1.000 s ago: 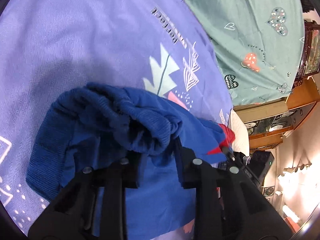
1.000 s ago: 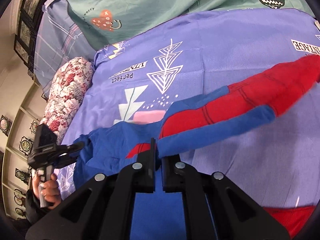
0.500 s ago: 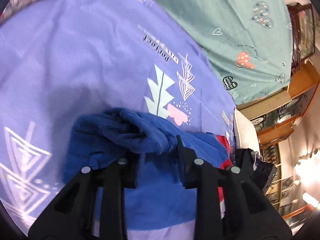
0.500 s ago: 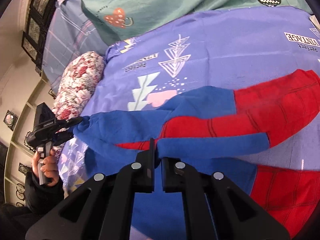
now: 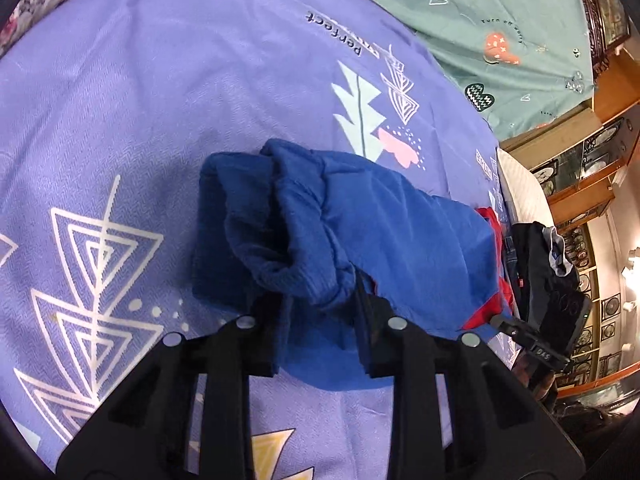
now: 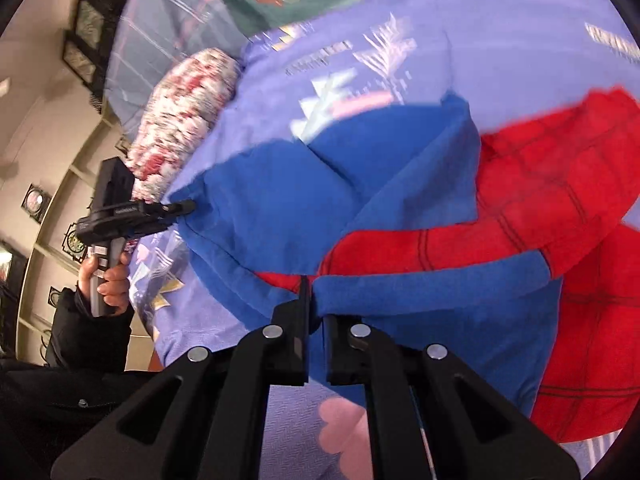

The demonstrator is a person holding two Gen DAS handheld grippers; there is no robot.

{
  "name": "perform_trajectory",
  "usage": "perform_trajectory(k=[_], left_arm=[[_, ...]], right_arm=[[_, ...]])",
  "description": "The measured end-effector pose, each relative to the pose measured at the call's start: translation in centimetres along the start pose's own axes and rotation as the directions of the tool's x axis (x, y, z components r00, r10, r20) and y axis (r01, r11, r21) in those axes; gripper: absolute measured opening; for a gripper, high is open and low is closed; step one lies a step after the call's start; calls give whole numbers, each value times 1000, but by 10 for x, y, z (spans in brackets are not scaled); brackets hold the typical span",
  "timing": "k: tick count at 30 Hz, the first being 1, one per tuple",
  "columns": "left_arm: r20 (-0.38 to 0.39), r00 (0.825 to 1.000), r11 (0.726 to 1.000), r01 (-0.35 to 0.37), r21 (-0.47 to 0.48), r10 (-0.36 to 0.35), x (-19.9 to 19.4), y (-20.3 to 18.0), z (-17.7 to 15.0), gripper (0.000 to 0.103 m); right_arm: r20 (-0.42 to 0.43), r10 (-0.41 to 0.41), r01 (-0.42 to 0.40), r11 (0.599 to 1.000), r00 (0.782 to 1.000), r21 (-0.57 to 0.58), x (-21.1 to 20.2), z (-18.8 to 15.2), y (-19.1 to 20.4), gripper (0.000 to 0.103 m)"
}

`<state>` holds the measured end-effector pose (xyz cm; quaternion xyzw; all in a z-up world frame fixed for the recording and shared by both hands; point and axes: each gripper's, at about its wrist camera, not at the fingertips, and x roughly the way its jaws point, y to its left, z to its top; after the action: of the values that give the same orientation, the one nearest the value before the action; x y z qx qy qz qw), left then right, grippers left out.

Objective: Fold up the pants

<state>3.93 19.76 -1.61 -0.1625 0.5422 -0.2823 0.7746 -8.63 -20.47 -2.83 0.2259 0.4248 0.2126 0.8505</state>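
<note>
While the blue and red pants (image 6: 400, 208) hang stretched just above the purple bedspread (image 5: 160, 100), the right gripper (image 6: 316, 304) pinches a blue fold at the crotch seam, its jaws nearly closed on the cloth. The left gripper (image 5: 316, 300) grips the bunched ribbed waistband (image 5: 280, 240) between jaws set moderately apart around the thick fabric. A floral pillow (image 6: 180, 112) lies beyond, and a green sheet (image 5: 500, 20) covers the far side.

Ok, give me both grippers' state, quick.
Left gripper: shut on the pants, at the bunched blue waistband.
Right gripper: shut on the pants' blue edge.
</note>
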Motion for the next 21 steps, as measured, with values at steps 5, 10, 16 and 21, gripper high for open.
perform_trajectory(k=[5,10,16,21], left_arm=[[30,1000,1000,-5,-5,6,-15,3,-7,28],[-6,998,998,-56,-10,56,0,11,-14,27],[-6,996,996,-86,11,86,-2,11,-24,27],[-30,989,989,-148,10,148,-5,8,-32,53]], right_arm=[[5,71,-71,994,997,-87,-14,-5,14,5],[-116,-53,45,997,992,-66,24,-19,-1,5],[-163,-58,48,997,985,-68,32,-35,-5,9],[-135,-61,57,998,989,-38,21,-34,-9,41]])
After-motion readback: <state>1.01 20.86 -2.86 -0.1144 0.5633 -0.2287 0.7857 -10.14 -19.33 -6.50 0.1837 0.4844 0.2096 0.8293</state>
